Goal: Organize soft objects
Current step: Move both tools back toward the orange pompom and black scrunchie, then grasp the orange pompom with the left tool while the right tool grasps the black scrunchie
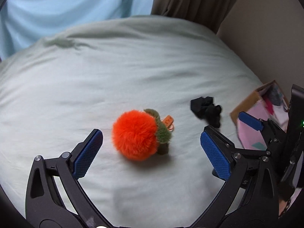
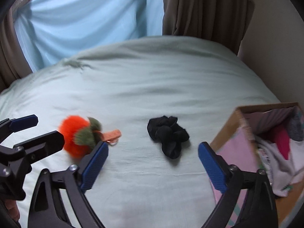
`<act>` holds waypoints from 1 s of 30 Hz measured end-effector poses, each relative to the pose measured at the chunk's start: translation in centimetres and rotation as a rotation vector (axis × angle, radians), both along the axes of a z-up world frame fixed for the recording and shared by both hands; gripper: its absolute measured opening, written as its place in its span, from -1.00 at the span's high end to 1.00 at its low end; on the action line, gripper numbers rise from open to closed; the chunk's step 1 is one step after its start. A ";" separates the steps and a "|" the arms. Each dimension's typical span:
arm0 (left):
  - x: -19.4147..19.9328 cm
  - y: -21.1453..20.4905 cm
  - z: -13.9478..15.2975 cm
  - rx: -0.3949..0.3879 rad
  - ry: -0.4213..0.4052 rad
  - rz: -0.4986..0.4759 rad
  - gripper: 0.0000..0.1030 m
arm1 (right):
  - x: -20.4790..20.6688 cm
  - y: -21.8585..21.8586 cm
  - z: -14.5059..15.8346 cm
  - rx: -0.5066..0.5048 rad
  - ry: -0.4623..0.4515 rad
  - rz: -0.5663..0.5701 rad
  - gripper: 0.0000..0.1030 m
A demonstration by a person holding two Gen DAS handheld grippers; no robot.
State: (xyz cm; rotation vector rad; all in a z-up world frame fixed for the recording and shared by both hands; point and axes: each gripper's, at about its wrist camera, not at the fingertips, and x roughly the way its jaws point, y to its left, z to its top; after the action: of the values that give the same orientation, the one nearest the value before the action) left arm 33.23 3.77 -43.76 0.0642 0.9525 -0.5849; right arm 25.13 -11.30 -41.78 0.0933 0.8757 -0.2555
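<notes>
An orange fluffy pompom with a green top and orange tag [image 1: 135,134] lies on the pale bed sheet [image 1: 114,72]. My left gripper [image 1: 152,148] is open and empty, its jaws on either side of the pompom, just short of it. A black scrunchie [image 2: 168,134] lies to the pompom's right; it also shows in the left wrist view [image 1: 207,112]. My right gripper [image 2: 153,159] is open and empty, just short of the scrunchie. The pompom [image 2: 77,134] and left gripper [image 2: 36,131] show at the left of the right wrist view.
A cardboard box [image 2: 228,125] lined in pink, holding white, pink and grey fabrics, stands on the bed at the right; it also shows in the left wrist view [image 1: 247,98]. Blue and brown curtains [image 2: 199,5] hang behind the bed. A wall is at the right.
</notes>
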 end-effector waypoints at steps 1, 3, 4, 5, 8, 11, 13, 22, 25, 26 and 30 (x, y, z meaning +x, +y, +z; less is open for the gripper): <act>0.5 -0.5 -1.0 0.002 0.006 0.008 -0.98 | 0.3 -0.2 -0.6 -0.008 0.001 -0.002 -0.76; 1.1 -1.1 -2.2 0.015 0.007 0.017 -0.97 | 1.0 -0.6 -1.8 -0.028 -0.003 -0.007 -0.76; 1.4 -1.4 -2.8 0.023 0.005 0.022 -0.96 | 1.2 -0.8 -2.3 -0.038 -0.003 -0.009 -0.76; 1.7 -1.6 -3.4 0.029 0.004 0.026 -0.93 | 1.6 -1.0 -2.7 -0.046 -0.004 -0.011 -0.76; 2.4 -1.9 -4.7 0.030 0.015 0.041 -0.72 | 2.4 -1.7 -3.8 -0.057 0.000 -0.016 -0.67; 3.0 -1.9 -5.8 0.038 0.030 0.052 -0.53 | 3.1 -2.2 -4.7 -0.057 0.008 -0.022 -0.57; 3.2 -1.7 -6.2 0.032 0.037 0.057 -0.43 | 3.4 -2.3 -5.1 -0.054 0.007 -0.026 -0.56; 3.2 -1.5 -6.4 0.027 0.032 0.067 0.08 | 4.2 -2.5 -6.1 -0.050 0.011 -0.018 -0.41; 3.3 -1.3 -6.2 0.013 0.040 0.072 0.16 | 4.3 -2.0 -5.9 -0.054 0.014 0.014 -0.08; 3.3 -1.3 -6.1 0.010 0.041 0.073 0.18 | 4.4 -1.8 -5.9 -0.053 0.015 0.023 0.08; 2.9 -1.1 -5.7 0.007 0.030 0.073 0.21 | 4.7 -0.8 -5.6 -0.042 0.020 0.053 0.44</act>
State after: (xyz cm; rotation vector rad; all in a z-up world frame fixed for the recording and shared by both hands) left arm 36.17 2.64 -49.42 0.0267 0.9824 -0.5165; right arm 29.86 -12.10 -47.38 0.0284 0.8906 -0.2255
